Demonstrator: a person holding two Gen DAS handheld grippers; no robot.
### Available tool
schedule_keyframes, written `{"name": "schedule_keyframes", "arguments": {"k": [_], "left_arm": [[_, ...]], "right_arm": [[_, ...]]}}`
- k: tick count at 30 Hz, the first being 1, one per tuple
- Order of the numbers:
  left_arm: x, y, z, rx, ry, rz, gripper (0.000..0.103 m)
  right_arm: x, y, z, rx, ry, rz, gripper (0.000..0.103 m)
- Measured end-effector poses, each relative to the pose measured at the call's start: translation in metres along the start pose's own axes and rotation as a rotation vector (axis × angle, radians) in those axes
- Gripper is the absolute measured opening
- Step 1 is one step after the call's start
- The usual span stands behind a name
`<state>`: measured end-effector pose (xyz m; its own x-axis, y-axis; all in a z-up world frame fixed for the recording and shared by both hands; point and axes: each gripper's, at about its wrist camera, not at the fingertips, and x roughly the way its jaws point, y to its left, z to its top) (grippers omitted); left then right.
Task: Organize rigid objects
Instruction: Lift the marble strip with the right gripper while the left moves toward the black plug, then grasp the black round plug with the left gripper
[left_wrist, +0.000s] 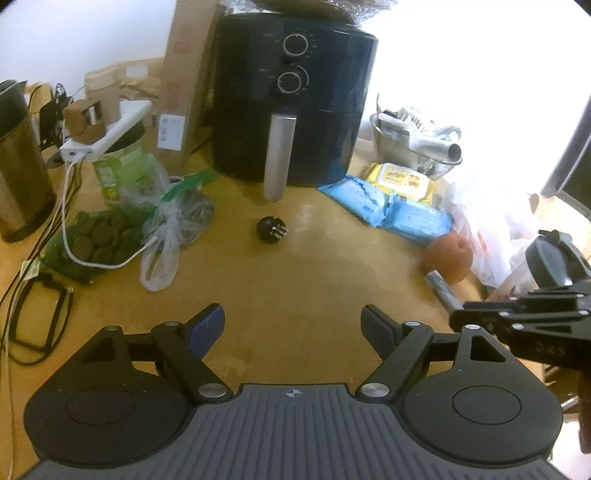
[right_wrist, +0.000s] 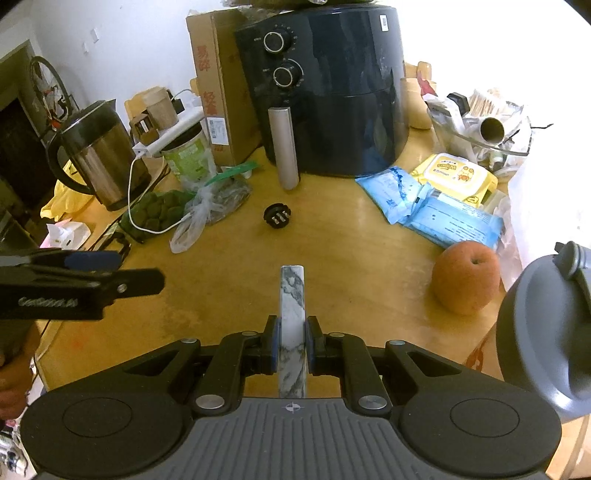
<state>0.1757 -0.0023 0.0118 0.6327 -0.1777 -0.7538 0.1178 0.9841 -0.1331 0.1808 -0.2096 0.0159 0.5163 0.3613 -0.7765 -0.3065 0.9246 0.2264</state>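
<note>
Right gripper (right_wrist: 291, 347): clamped on a marble bar (right_wrist: 293, 325), which sticks out ahead over the table (right_wrist: 351, 258).
Left gripper (left_wrist: 293, 328): spread wide, empty, level beside it.
Ahead: black plug (right_wrist: 277, 216), then air fryer (right_wrist: 325, 92).
Right: orange (right_wrist: 466, 277), jug lid (right_wrist: 546, 332).

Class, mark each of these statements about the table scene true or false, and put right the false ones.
1. The right gripper is shut on a marble-patterned bar. True.
2. The left gripper holds the small black plug adapter. False: it is open and holds nothing; the adapter lies on the table in front of the air fryer.
3. The orange fruit sits on top of the air fryer. False: it rests on the table beside the blue packets.
4. A white cable is plugged into the white power bank. True.
5. The kettle stands left of the air fryer. True.
</note>
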Motion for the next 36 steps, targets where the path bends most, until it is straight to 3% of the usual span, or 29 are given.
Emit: {"name": "schedule_keyframes", "arguments": {"k": [16, 30, 36], "left_arm": [[0.072, 0.007, 0.018, 0.053, 0.024, 0.037, 0.081], [0.132, 0.006, 0.037, 0.093, -0.001, 0.086, 0.081], [0.158, 0.004, 0.046, 0.112, 0.01, 0.098, 0.072]], "right_arm": [[-0.014, -0.012, -0.02, 0.082, 0.0, -0.012, 0.017], [-0.022, -0.014, -0.037, 0.131, 0.014, -0.023, 0.017], [-0.029, -0.019, -0.043, 0.156, 0.01, -0.034, 0.017]]}}
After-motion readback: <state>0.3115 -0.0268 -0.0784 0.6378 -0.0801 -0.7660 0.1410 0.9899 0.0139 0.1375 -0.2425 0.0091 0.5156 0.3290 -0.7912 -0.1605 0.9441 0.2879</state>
